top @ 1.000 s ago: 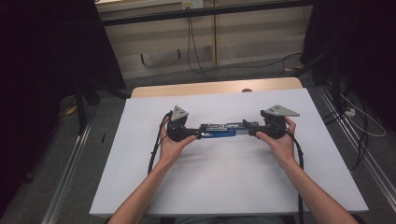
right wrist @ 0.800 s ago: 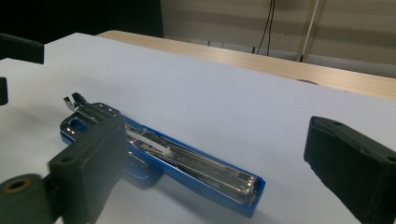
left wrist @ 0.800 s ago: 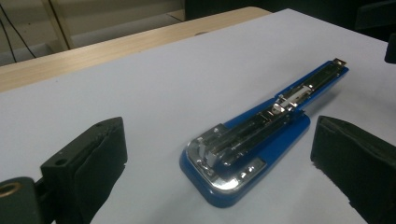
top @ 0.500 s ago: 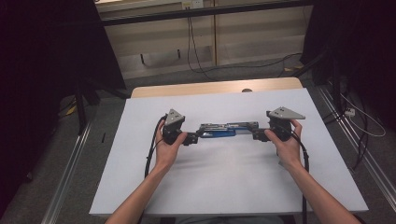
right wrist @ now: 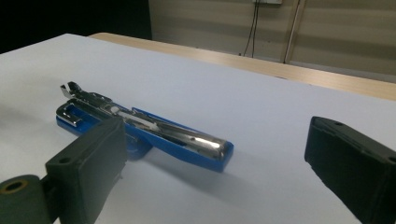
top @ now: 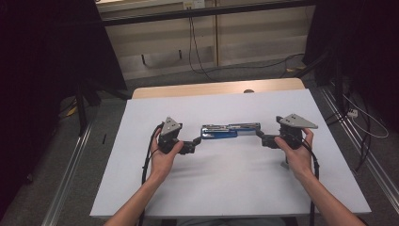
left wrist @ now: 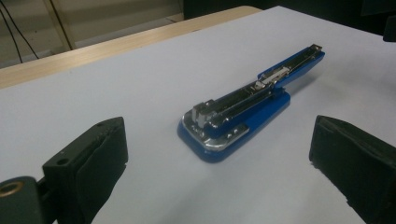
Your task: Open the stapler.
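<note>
The blue stapler (top: 229, 131) is left lying opened flat mid-table, between both grippers. The left gripper (top: 194, 144) and right gripper (top: 261, 137) are held agape, empty. The exposed staple magazine could be snagged if approached carelessly.

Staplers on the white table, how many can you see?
1. A blue plastic stapler with a silver metal magazine, opened out flat, lies on the white table, between the left gripper and the right gripper.
</note>
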The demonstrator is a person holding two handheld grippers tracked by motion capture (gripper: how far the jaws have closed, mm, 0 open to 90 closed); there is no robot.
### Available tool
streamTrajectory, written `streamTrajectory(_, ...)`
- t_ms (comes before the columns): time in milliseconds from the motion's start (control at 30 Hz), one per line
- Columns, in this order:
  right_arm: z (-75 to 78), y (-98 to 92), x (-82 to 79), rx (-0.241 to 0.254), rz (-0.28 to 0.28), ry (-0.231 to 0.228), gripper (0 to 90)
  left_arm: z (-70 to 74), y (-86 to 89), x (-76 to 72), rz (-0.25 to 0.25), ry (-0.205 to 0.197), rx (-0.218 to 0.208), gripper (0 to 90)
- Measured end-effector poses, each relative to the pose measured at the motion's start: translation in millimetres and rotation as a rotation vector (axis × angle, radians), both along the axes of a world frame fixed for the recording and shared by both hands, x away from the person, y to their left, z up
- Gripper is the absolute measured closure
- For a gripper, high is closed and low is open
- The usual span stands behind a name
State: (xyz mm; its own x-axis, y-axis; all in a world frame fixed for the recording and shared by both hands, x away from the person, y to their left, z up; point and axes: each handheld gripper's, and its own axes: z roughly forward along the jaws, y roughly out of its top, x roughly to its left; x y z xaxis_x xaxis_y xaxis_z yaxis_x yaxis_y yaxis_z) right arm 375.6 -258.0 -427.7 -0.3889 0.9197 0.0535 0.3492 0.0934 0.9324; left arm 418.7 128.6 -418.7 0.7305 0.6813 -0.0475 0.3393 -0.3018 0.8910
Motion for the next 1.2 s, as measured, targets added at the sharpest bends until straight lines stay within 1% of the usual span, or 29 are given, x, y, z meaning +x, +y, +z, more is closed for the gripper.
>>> streamTrajectory(33,-1.0,-1.5,-1.7,-0.001,-0.003,-0.002,5.8,-0.5,2.3,-1.6,0.006,-0.003,-0.004,4.6)
streamTrajectory(67,-1.2,-3.3,-5.6,-0.003,-0.014,0.01,5.8,-1.6,7.1,-4.5,0.02,0.0,-0.009,4.5)
streamTrajectory(100,-1.2,-3.3,-5.6,-0.003,-0.014,0.01,5.8,-1.6,7.1,-4.5,0.02,0.0,-0.009,4.6)
streamTrajectory(133,-0.2,-4.7,-9.4,-0.001,-0.012,0.0,5.8,-2.8,11.6,-8.0,0.03,-0.002,-0.02,4.5)
streamTrajectory(167,-0.2,-4.7,-9.4,-0.001,-0.012,0.0,5.8,-2.8,11.6,-8.0,0.03,-0.002,-0.02,4.5)
streamTrajectory(200,1.1,-6.1,-13.1,-0.003,-0.015,-0.011,5.8,-2.7,16.2,-11.6,0.034,-0.004,-0.023,4.6)
streamTrajectory(233,1.1,-6.1,-13.1,-0.003,-0.015,-0.011,5.8,-2.7,16.2,-11.6,0.034,-0.004,-0.023,4.5)
streamTrajectory(267,1.1,-8.7,-16.7,-0.004,-0.022,-0.014,5.8,-2.5,18.1,-13.8,0.035,-0.002,-0.024,4.5)
streamTrajectory(300,0.5,-10.2,-18.3,-0.006,-0.027,-0.016,5.8,-2.6,19.4,-16.2,0.035,-0.006,-0.029,4.3)
streamTrajectory(333,0.2,-11.7,-20.0,-0.006,-0.03,-0.014,5.8,-2.5,21.8,-20.7,0.039,-0.021,-0.02,4.2)
streamTrajectory(367,0.2,-11.7,-20.0,-0.006,-0.03,-0.014,5.8,-2.5,21.8,-20.7,0.039,-0.021,-0.02,4.1)
streamTrajectory(400,-0.8,-14.6,-23.1,-0.012,-0.041,-0.015,5.9,-3.2,24.1,-24.8,0.039,-0.037,-0.026,3.9)
streamTrajectory(433,-0.8,-14.6,-23.1,-0.012,-0.041,-0.015,5.9,-3.2,24.1,-24.8,0.039,-0.037,-0.026,3.8)
streamTrajectory(500,-0.6,-17.8,-29.0,-0.009,-0.044,-0.018,6.0,-4.0,28.9,-30.6,0.044,-0.029,-0.038,3.8)
streamTrajectory(567,-0.3,-18.6,-30.9,-0.007,-0.047,-0.018,6.1,-3.9,31.2,-32.2,0.045,-0.031,-0.036,3.8)
streamTrajectory(600,0.0,-19.5,-32.5,-0.006,-0.05,-0.016,6.1,-3.9,33.0,-34.0,0.051,-0.032,-0.043,3.8)
streamTrajectory(633,0.4,-21.0,-35.8,0.006,-0.06,-0.01,6.1,-3.5,36.9,-37.2,0.063,-0.034,-0.048,3.8)
streamTrajectory(767,-0.3,-22.5,-41.2,0.003,-0.058,-0.005,6.1,-3.6,43.4,-42.9,0.075,-0.031,-0.05,3.8)
streamTrajectory(800,-0.7,-23.3,-45.3,-0.004,-0.059,-0.003,6.1,-4.3,47.8,-45.9,0.071,-0.033,-0.044,3.8)
streamTrajectory(867,-0.9,-23.8,-46.5,-0.005,-0.058,-0.004,6.1,-4.4,49.5,-47.7,0.078,-0.034,-0.042,3.7)
streamTrajectory(900,-1.4,-25.4,-50.4,-0.01,-0.062,-0.004,6.1,-4.4,52.2,-49.2,0.081,-0.04,-0.044,3.6)
streamTrajectory(967,-1.9,-26.6,-52.8,-0.011,-0.058,-0.004,6.1,-4.3,55.4,-52.1,0.091,-0.032,-0.054,3.6)
streamTrajectory(1067,-2.3,-26.7,-55.0,-0.009,-0.055,0.001,6.1,-4.4,59.2,-56.6,0.104,-0.039,-0.038,3.6)
streamTrajectory(1167,-2.3,-25.1,-55.0,-0.015,-0.044,-0.002,6.7,-3.4,60.4,-59.2,0.112,-0.04,-0.034,3.6)
streamTrajectory(1200,-2.5,-24.1,-55.6,-0.022,-0.039,-0.004,6.8,-1.4,61.0,-62.0,0.12,-0.047,-0.038,3.6)
